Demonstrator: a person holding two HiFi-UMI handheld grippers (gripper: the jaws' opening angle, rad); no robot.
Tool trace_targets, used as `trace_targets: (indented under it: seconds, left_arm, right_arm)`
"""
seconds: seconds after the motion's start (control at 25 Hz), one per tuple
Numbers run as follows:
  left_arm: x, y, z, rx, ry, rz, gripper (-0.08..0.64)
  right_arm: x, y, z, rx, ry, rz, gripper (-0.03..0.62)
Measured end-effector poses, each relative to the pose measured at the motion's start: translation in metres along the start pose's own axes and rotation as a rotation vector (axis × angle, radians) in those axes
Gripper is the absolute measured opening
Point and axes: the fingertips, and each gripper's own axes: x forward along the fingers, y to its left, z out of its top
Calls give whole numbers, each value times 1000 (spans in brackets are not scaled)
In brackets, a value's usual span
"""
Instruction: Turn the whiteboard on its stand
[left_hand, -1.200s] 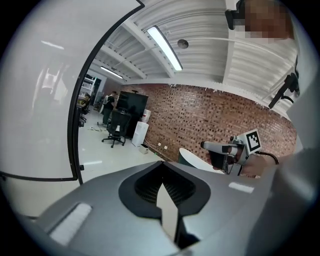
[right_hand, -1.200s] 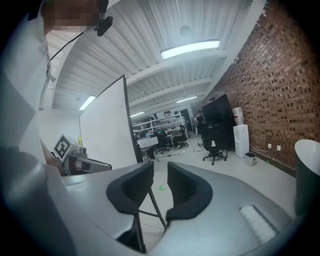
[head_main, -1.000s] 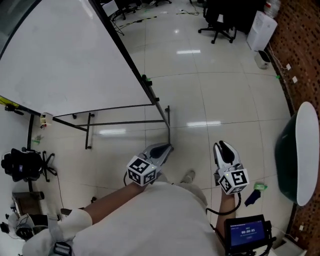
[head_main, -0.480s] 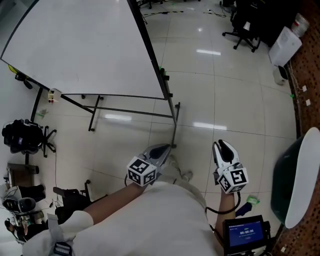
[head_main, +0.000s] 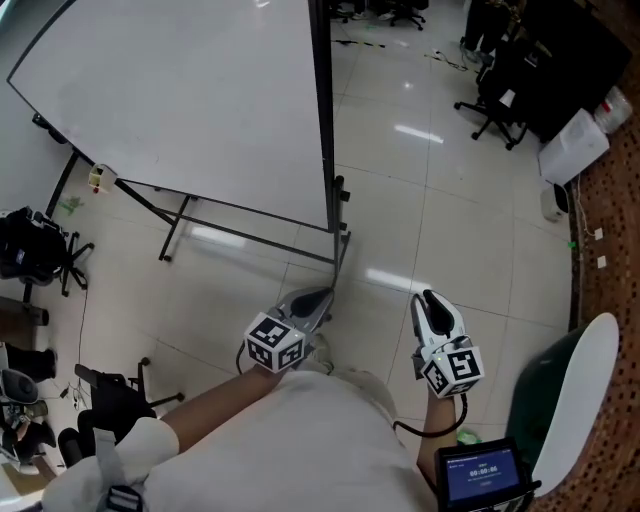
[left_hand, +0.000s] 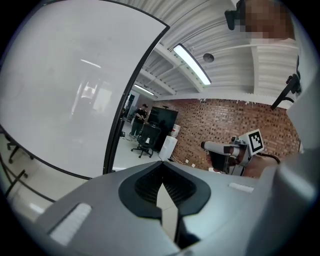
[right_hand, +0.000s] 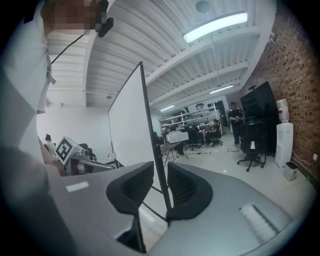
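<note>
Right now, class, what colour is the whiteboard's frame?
The frame is black, clearest in the head view.

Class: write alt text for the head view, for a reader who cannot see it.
Seen from above, a large blank whiteboard on a black stand fills the upper left over a tiled floor. Below it, a person holds two grippers: the left gripper, shut, near the stand's post; the right gripper, open and empty.

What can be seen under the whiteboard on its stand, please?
Below the whiteboard, bars and legs of the black stand show against the pale tiled floor. The board itself covers the floor behind it and the rest of the stand.
</note>
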Motion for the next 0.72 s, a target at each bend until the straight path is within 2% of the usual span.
trace_targets:
  seconds: [0.4,0.56,0.72]
  left_arm:
    - [-17,52,22,-23,-75,130,20]
    - [-12,68,36,-18,-122,211,20]
    - [-3,72,47,-59,-161,312,21]
  right_arm:
    - [74,6,13,-58,9,153,80]
    - [100,0,19,-86,17,242,85]
    - [121,-12,25,-119,58,337,98]
